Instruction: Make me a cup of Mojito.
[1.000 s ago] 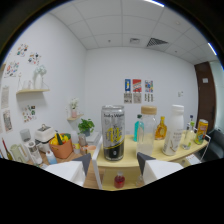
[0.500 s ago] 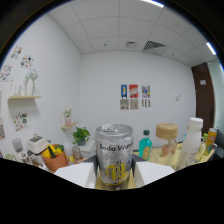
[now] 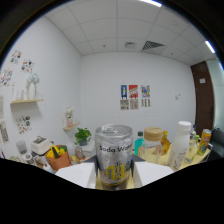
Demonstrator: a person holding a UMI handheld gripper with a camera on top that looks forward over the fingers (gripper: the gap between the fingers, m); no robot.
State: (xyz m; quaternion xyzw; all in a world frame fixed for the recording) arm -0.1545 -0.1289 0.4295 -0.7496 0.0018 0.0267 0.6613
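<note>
Gripper view: gripper point(image 3: 114, 172) with both white fingers point(image 3: 80, 175) pressed against the sides of a silver soda water can point(image 3: 114, 156), clamping it upright between them, yellow print low on its label. Just beyond the can to the right, a clear jar with a tan lid point(image 3: 152, 145), a teal bottle point(image 3: 139, 142) behind it, a tall white bottle point(image 3: 180, 144), and farther off a yellow can point(image 3: 204, 141), all standing on a pale tabletop point(image 3: 197, 156). To the left, an orange pot holding yellow items point(image 3: 58, 157), a small green potted plant point(image 3: 82, 136), and a white appliance point(image 3: 39, 146). Behind, a white wall with three posters point(image 3: 135, 96) and a shelf point(image 3: 25, 100).
</note>
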